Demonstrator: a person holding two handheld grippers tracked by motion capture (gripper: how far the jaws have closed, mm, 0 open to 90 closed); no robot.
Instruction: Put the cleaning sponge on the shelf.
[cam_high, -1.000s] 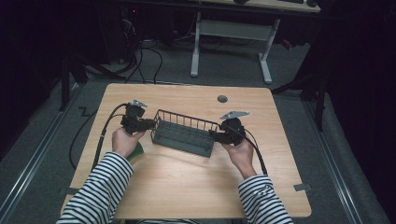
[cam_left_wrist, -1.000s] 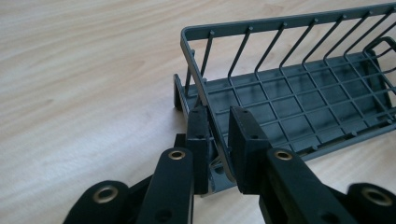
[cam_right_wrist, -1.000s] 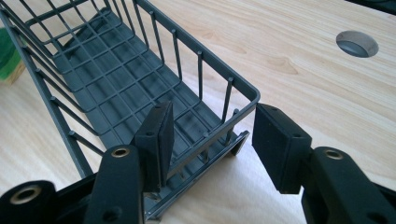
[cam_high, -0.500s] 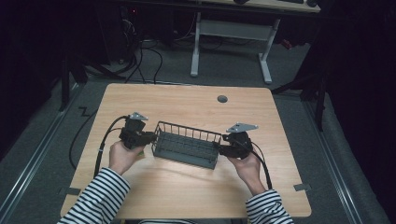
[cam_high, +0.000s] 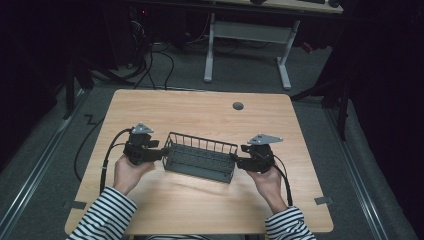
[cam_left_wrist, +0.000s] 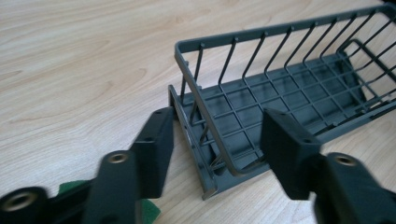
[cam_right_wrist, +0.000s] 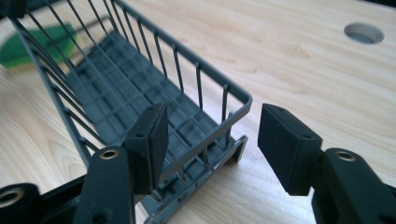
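Observation:
A dark grey wire basket (cam_high: 200, 160) on a grey tray stands on the wooden table (cam_high: 200, 115), empty inside. My left gripper (cam_high: 161, 154) is at its left end. In the left gripper view, the left gripper (cam_left_wrist: 219, 149) is open, its jaws either side of the basket's end rim (cam_left_wrist: 205, 121). My right gripper (cam_high: 238, 161) is at the basket's right end. Here too the right gripper (cam_right_wrist: 219, 140) is open, and the basket's end rim (cam_right_wrist: 224, 121) sits between its jaws, close to the left one.
A green sponge (cam_right_wrist: 28, 46) lies on the table beyond the basket's far end, and its corner (cam_left_wrist: 149, 207) shows under my left gripper. A round cable hole (cam_high: 238, 106) is at the table's back. A black cable (cam_high: 107, 150) trails off the left side.
The basket and both grippers have come from the middle of the table toward the person's side. The hands now sit lower, at the basket's two ends.

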